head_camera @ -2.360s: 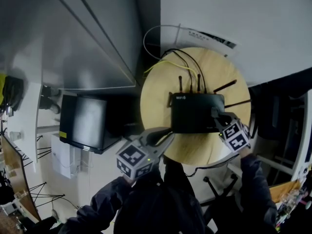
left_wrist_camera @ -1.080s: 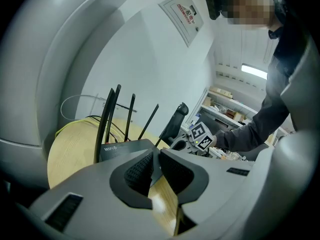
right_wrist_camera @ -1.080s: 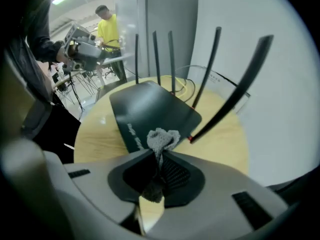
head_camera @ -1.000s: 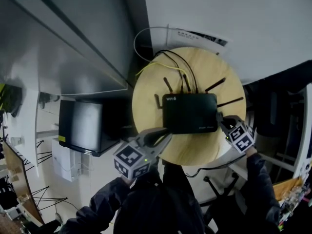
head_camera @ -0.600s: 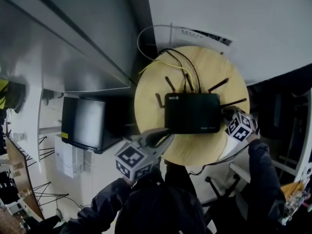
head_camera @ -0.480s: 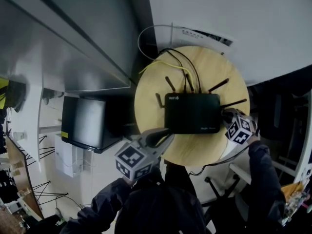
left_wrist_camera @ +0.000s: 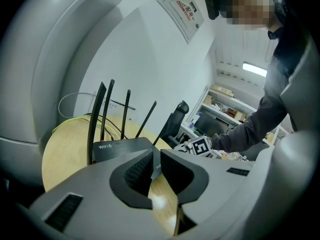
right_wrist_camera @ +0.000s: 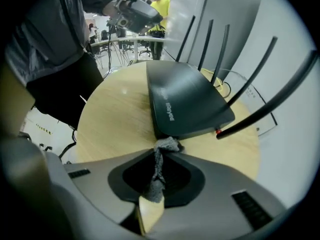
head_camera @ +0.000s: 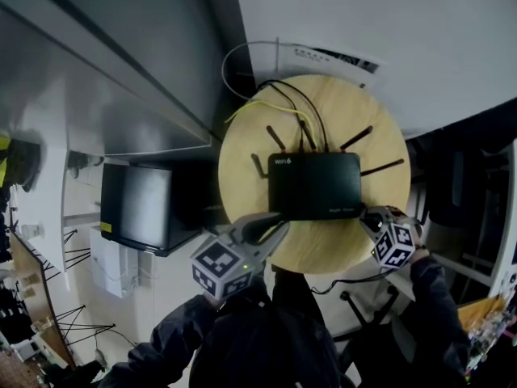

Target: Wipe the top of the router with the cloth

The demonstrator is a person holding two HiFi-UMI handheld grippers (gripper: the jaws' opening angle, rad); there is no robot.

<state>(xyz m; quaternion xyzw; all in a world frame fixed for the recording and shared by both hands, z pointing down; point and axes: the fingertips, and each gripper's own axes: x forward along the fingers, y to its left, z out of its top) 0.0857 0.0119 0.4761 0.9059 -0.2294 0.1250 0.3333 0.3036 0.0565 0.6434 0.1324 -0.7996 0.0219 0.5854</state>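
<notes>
The cloth (right_wrist_camera: 169,145) is clamped in the right gripper's (right_wrist_camera: 161,156) jaws at the router's (right_wrist_camera: 185,101) corner, the left gripper's (left_wrist_camera: 156,166) jaws are closed empty, and a lift onto the top is probably required next.

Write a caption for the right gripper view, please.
Right gripper pinches a grey cloth beside the black router on a round wooden table.

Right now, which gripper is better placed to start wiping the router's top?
Right. The right gripper holds the cloth beside the router's near edge; the left gripper is shut on nothing, by the table's rim.
</notes>
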